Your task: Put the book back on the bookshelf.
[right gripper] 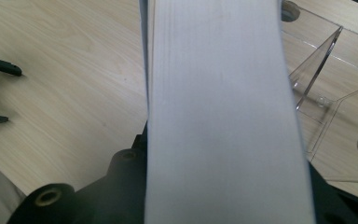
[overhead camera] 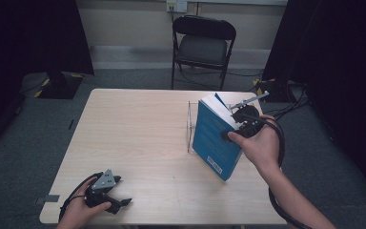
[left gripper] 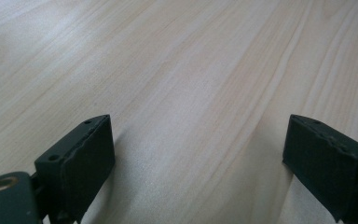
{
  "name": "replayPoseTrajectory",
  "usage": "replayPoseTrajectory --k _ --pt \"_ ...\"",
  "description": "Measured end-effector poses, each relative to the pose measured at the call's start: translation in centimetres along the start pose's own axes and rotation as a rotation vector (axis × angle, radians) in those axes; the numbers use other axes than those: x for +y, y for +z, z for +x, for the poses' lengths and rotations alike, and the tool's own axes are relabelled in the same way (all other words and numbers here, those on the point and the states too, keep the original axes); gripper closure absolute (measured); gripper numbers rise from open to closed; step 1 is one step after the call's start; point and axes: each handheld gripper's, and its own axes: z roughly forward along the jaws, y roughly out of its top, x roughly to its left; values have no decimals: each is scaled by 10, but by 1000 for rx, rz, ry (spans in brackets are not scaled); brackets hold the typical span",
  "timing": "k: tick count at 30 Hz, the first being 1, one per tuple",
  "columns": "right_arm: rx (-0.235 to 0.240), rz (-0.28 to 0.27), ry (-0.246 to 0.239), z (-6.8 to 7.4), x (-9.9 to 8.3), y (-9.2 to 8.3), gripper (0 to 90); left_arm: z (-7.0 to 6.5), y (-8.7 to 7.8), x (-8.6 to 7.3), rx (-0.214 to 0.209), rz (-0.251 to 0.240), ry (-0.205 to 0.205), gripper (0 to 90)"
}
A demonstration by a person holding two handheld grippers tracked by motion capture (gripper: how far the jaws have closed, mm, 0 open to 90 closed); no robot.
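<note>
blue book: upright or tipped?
Tipped. The blue paperback book leans with its top toward the clear acrylic stand, clamped across its white page edge by the right hand-held gripper.

Even overhead light on my table (overhead camera: 138, 133), soft sheen mid-top; room edges dark, black curtains (overhead camera: 338, 57) swallowing corners. High view slightly soft. Faint shadows under my left gripper (left gripper: 198, 158). Book (right gripper: 223, 116) pages close up, blurred, washed pale; acrylic stand (right gripper: 326, 93) glinting.

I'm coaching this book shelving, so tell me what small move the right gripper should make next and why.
Probably ease the blue book toward the clear acrylic stand. The right gripper clamps it by its page edge, tilted, one corner low by the table, right beside the stand.
</note>
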Motion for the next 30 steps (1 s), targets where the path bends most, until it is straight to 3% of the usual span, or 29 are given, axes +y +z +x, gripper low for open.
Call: replayPoseTrajectory --k 12,21,30 --pt "-21 3 51 -4 10 8 619 0 0 0 0 0 0 85" --pt "-48 10 33 1 16 16 620 0 0 0 0 0 0 85" --pt "-52 14 53 1 26 21 620 0 0 0 0 -1 0 85"
